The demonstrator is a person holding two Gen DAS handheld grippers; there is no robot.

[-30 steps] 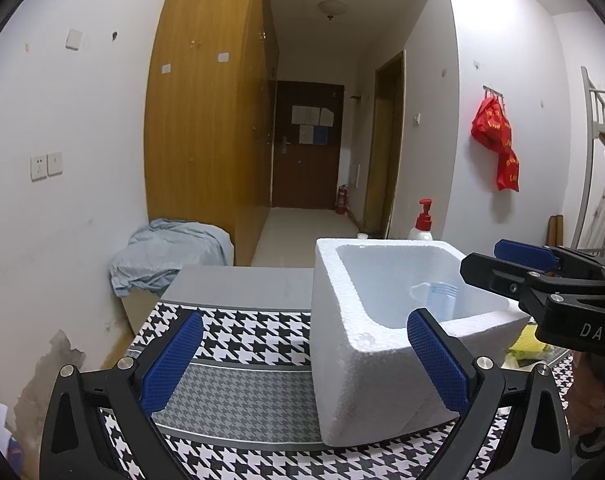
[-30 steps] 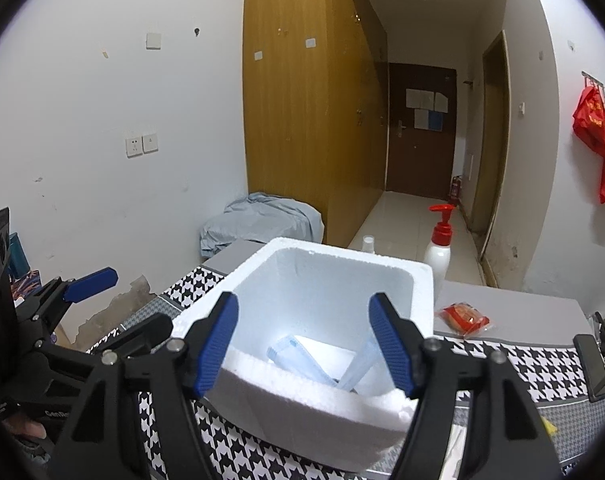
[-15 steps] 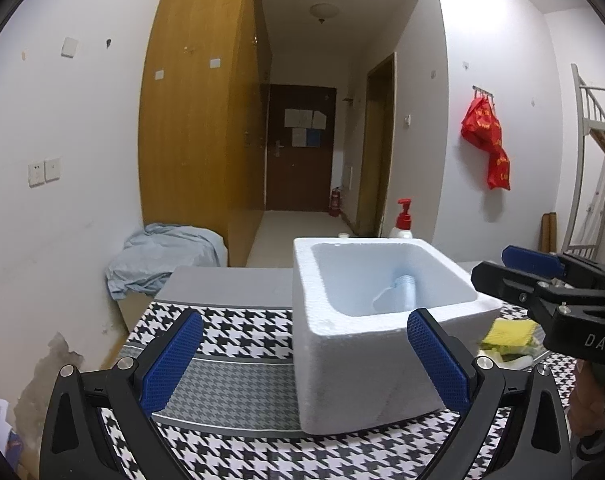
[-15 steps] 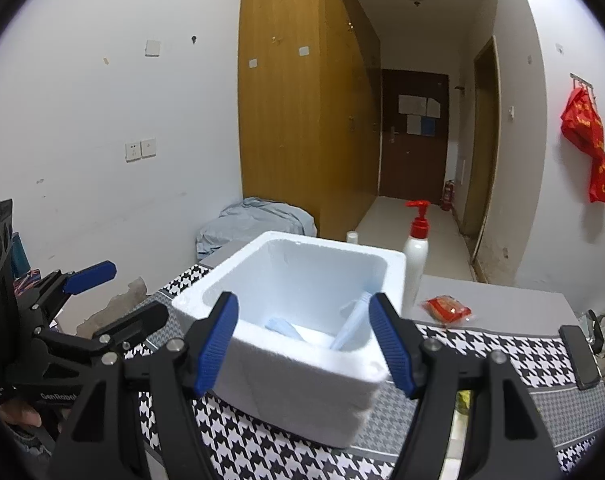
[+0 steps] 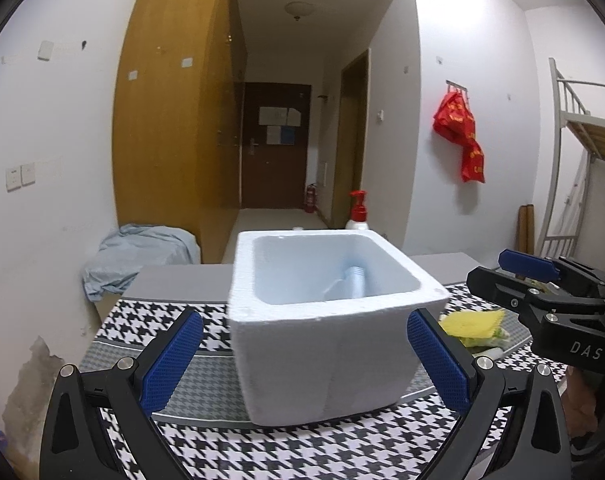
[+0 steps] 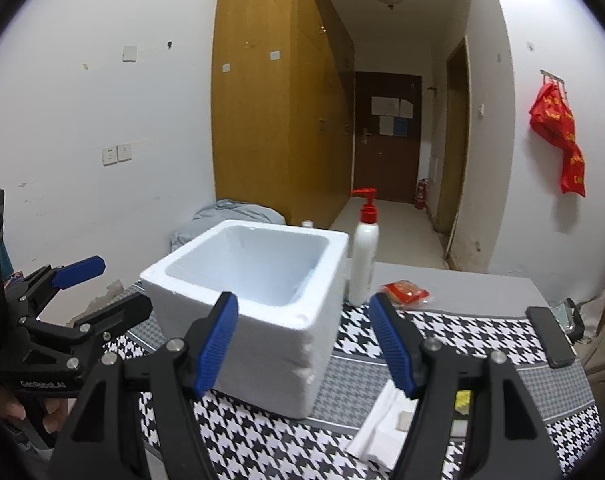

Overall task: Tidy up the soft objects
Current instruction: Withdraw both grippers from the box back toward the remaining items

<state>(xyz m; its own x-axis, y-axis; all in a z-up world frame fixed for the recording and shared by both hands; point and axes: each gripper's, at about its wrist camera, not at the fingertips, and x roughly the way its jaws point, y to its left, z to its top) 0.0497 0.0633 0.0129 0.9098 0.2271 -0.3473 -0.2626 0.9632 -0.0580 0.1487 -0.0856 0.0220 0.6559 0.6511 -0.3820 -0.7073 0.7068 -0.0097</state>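
The white box (image 5: 322, 364) looks like matt, grainy foam. Beneath it lies a woven houndstooth cloth (image 5: 294, 456). The gripper fingers carry ribbed blue rubbery pads (image 5: 172, 364) on matt black plastic with bright metal screws. The pump bottle (image 6: 364, 260) is smooth, glossy plastic. The wardrobe (image 6: 270, 120) shows satin wood veneer.

The table (image 6: 462, 294) is grey at its far edge and covered nearer by a black-and-white houndstooth cloth (image 6: 454, 332). A white foam box (image 6: 262, 320) stands on the cloth, left of centre. Just beside its far right corner a white pump bottle (image 6: 364, 258) stands upright. Right of the bottle lies a red packet (image 6: 405, 292). A black phone (image 6: 549, 336) lies at the right edge. Near the front lie a white wipe (image 6: 382, 428) and a yellow sponge (image 5: 472, 322).
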